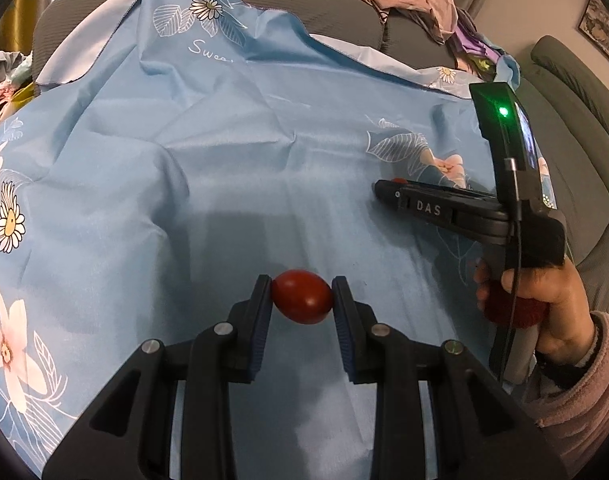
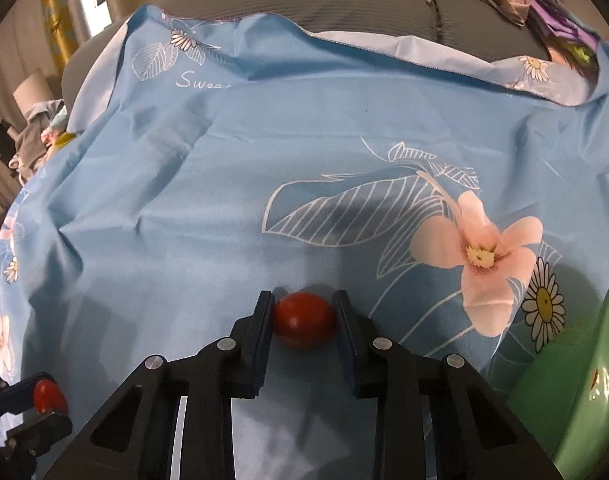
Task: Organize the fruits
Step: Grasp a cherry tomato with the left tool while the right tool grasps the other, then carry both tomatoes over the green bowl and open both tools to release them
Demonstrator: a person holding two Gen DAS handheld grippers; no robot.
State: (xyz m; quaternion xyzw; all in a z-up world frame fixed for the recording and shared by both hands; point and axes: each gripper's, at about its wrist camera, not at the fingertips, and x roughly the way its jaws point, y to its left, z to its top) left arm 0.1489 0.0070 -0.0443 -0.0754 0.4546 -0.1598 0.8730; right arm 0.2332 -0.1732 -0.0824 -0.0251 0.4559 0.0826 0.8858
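I've got 2 small red oval tomatoes: one (image 1: 301, 297) lying sideways, clamped btwn left jaws; other (image 2: 303, 320) glossy, sitting on the blue floral cloth (image 2: 232, 184), pinched btwn right jaws.

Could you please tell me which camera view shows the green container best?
The right wrist view: the green container fills its lower right corner, beside the floral cloth. The left wrist view shows none of it.

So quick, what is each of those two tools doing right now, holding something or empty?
Left tool: closed on a small red tomato.
Right tool: closed on another small red tomato, just above the blue cloth.
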